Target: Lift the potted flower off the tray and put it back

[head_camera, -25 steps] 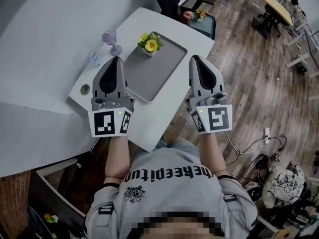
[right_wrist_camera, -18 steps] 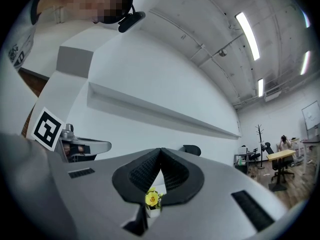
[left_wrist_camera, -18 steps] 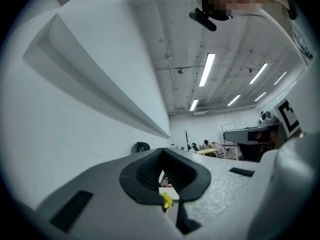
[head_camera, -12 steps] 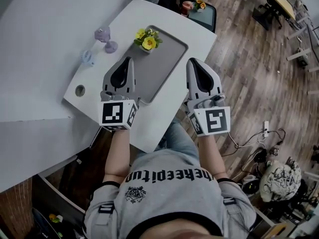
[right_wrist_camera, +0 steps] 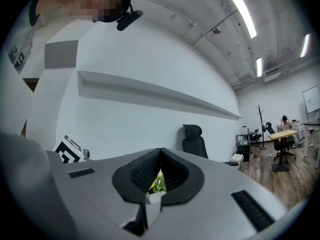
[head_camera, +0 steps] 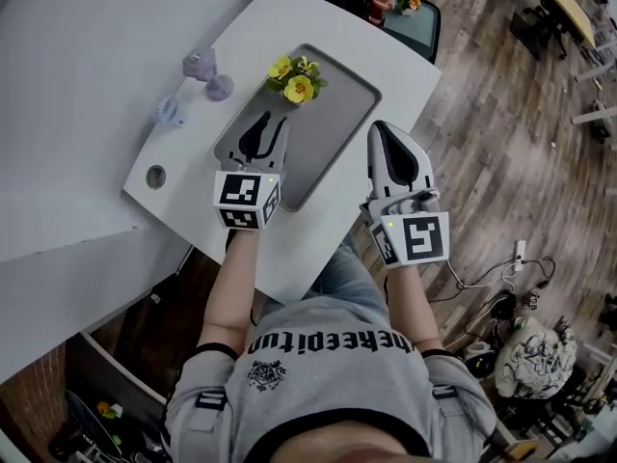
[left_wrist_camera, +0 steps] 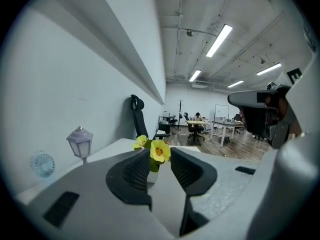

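The potted flower (head_camera: 297, 80), yellow blooms in a small white pot, stands at the far end of the grey tray (head_camera: 333, 128). My left gripper (head_camera: 267, 122) hovers over the tray's near left part, short of the pot and pointing at it. Its jaws have just been opening and stand open with nothing between them. In the left gripper view the potted flower (left_wrist_camera: 159, 152) shows beyond the gap of the left gripper (left_wrist_camera: 160, 165). My right gripper (head_camera: 381, 128) is shut and empty beside the tray's right edge. Under the meeting tips of the right gripper (right_wrist_camera: 160, 153) the potted flower (right_wrist_camera: 159, 185) peeks through.
A purple toy lantern (head_camera: 201, 64) and a small pale blue fan (head_camera: 169, 112) stand on the white table left of the tray. A round cable hole (head_camera: 156, 176) lies near the table's left edge. A chair (head_camera: 410, 22) with small items stands behind the table.
Both grippers have moved forward and down toward the tray. The left one went from the table's near edge to over the tray, and its jaws have parted. The right stays shut.
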Demonstrator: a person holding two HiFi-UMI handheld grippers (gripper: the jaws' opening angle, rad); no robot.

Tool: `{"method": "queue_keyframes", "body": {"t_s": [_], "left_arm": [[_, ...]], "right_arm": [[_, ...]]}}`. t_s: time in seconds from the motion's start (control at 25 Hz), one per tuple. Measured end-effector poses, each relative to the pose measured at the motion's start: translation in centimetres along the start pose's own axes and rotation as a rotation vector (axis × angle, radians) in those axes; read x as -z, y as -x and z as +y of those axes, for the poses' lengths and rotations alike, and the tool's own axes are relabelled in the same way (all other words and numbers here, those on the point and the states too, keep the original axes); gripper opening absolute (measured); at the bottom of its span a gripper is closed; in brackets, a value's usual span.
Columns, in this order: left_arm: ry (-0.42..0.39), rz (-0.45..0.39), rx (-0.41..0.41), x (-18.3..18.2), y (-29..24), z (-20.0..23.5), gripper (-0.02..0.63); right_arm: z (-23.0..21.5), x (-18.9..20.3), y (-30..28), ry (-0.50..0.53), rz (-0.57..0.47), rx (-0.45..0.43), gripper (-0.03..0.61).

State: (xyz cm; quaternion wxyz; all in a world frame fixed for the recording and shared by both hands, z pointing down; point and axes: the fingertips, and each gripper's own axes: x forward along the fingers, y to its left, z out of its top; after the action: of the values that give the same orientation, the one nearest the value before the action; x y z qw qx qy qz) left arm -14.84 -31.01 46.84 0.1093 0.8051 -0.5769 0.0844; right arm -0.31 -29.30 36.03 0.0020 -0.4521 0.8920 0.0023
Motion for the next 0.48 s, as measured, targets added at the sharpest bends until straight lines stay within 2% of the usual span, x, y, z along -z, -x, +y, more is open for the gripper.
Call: {"method": "queue_keyframes", "body": {"t_s": [0.16, 0.48], "left_arm": [[0.001, 0.086, 0.031, 2.8, -2.6, 0.5, 0.174], [-0.055, 0.209, 0.051, 6.8, -6.6, 1.5, 0.272]], "right_arm": [[-0.5, 1.4, -0.9, -0.013, 0.023, -0.009, 0.002], [-1.8, 3.3, -1.4, -0.031, 0.06, 0.004, 0.002]]}}
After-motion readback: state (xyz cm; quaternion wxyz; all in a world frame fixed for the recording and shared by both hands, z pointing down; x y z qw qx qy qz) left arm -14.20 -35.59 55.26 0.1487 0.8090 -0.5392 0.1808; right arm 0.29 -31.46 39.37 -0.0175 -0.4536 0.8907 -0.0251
